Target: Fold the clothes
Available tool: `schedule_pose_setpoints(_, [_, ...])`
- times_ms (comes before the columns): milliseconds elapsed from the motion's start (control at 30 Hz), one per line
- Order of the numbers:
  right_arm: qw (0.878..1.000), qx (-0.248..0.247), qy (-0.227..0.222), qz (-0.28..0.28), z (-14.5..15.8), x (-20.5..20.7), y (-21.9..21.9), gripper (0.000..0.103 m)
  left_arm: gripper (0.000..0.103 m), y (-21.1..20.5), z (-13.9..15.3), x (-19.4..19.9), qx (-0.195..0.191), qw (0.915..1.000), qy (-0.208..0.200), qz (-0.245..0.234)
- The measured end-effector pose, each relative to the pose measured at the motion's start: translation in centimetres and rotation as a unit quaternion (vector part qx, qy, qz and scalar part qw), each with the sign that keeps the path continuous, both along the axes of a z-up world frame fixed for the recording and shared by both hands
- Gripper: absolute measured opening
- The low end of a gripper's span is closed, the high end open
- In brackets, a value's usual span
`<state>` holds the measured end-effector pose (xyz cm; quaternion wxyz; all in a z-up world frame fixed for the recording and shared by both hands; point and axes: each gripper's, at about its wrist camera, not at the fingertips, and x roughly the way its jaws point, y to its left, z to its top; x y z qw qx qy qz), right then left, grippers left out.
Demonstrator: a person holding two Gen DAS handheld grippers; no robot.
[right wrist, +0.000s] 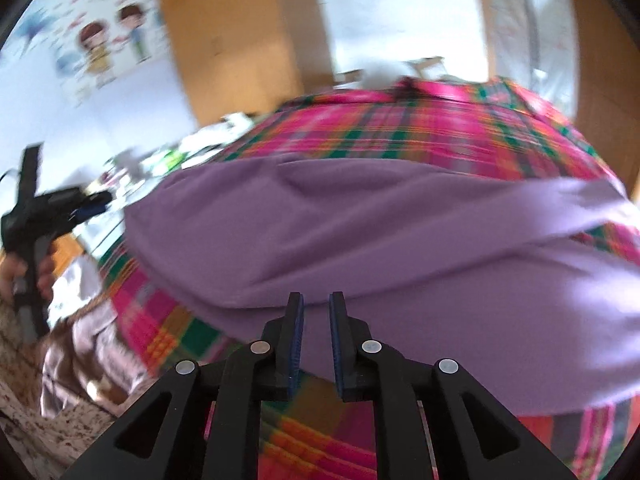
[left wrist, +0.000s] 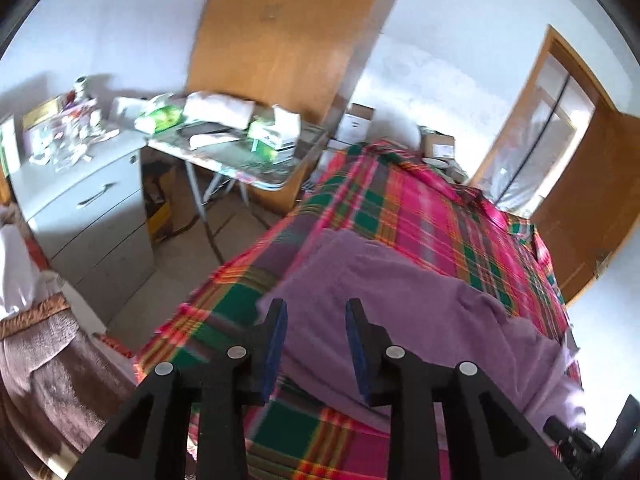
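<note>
A purple garment (left wrist: pixel 400 304) lies spread on a bed with a pink, green and orange plaid cover (left wrist: pixel 420 208). My left gripper (left wrist: pixel 317 308) hovers open over the garment's near left edge, nothing between its blue pads. In the right wrist view the same purple garment (right wrist: pixel 360 232) fills the middle, one strip (right wrist: pixel 560 204) running off to the right. My right gripper (right wrist: pixel 316 304) hangs just above the near hem with a narrow gap between its fingers and no cloth in it. The left gripper (right wrist: pixel 76 204) shows at far left, held by a hand (right wrist: pixel 20 276).
A folding table (left wrist: pixel 240 160) piled with boxes and a white drawer cabinet (left wrist: pixel 92 216) stand left of the bed. A brown blanket (left wrist: pixel 44 368) lies at lower left. A wooden wardrobe (left wrist: pixel 280 32) and a door (left wrist: pixel 592 184) stand behind. Satin fabric (right wrist: pixel 80 364) sits beside the bed.
</note>
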<state>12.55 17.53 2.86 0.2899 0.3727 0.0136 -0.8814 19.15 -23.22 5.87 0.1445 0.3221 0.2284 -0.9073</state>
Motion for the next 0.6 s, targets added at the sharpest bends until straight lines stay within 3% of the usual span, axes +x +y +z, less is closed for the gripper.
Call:
schedule_pose_setpoints(167, [0.997, -0.008, 0.002, -0.081, 1.1, -1.3, 6.0, 0.014, 0.03, 5.0, 0.2, -2.4, -0.03, 0.9957, -0.009, -0.087])
schedule_pose_setpoints(300, [0.988, -0.007, 0.021, -0.152, 2.4, -2.3, 10.2, 0.027, 0.03, 10.0, -0.1, -4.7, -0.041, 0.9817, -0.02, -0.185])
schedule_pose_setpoints(433, [0.976, -0.001, 0.019, -0.217, 3.0, -3.5, 14.6, 0.03, 0.03, 13.9, -0.5, -6.6, -0.044, 0.9675, -0.021, -0.248])
schedule_pose_setpoints(600, [0.969, 0.02, 0.007, -0.247, 3.4, -5.6, 18.0, 0.033, 0.03, 19.1, -1.6, -8.9, -0.051, 0.9444, -0.033, -0.323])
